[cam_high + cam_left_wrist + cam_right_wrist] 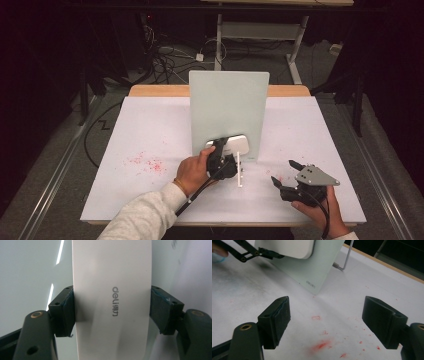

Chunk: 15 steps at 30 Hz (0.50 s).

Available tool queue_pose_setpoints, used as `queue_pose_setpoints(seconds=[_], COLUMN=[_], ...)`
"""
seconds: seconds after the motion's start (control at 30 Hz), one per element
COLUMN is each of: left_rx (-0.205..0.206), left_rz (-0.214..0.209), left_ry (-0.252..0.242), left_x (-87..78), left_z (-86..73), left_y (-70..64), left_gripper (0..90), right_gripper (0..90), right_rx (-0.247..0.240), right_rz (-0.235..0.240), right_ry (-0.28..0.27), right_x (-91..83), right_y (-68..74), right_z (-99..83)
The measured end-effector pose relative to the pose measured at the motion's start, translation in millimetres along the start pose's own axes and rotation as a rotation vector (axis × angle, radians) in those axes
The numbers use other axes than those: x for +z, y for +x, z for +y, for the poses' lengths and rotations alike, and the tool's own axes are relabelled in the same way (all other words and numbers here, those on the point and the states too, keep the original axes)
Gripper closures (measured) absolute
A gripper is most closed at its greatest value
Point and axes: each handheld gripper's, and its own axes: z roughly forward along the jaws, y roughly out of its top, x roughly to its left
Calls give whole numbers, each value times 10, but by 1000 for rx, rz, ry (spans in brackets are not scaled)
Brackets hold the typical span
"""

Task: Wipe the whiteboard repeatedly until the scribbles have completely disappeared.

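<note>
White eraser (112, 302) is sitting clamped in the left tongs (226, 150) against the whiteboard (227, 107); the right tongs (327, 322), beside the whiteboard, are gaping apart.

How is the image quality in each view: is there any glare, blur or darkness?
High view: dark surroundings, table evenly lit, slightly soft. Left gripper view: white eraser sharp at its logo, bright glare streaks on the board behind. Right gripper view: jaws sharp, red marks a little blurred.
</note>
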Motion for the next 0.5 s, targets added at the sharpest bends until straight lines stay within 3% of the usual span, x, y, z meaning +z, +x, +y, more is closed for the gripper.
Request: queue_pose_setpoints(seconds=[0.13, 0.17, 0.2, 0.3, 0.33, 0.5], left_rx=[25, 38, 38, 58, 58, 34], left_rz=[-4, -4, -4, -7, -7, -8], left_ry=[25, 36, 36, 63, 63, 92], left_x=[-24, -41, -41, -75, -75, -138], left_z=[-172, -290, -290, -514, -514, -811], left_y=[-41, -59, -59, -67, -67, 2], left_gripper=[289, 289, 289, 288, 289, 289], right_gripper=[234, 234, 234, 234, 234, 234], right_rx=[0, -2, -3, -3, -3, -5], right_rz=[3, 4, 4, 3, 3, 3], right_ry=[10, 8, 8, 8, 8, 10], right_x=[11, 13, 12, 12, 12, 15], right_y=[22, 25, 27, 26, 26, 28], right_z=[2, 2, 3, 1, 1, -1])
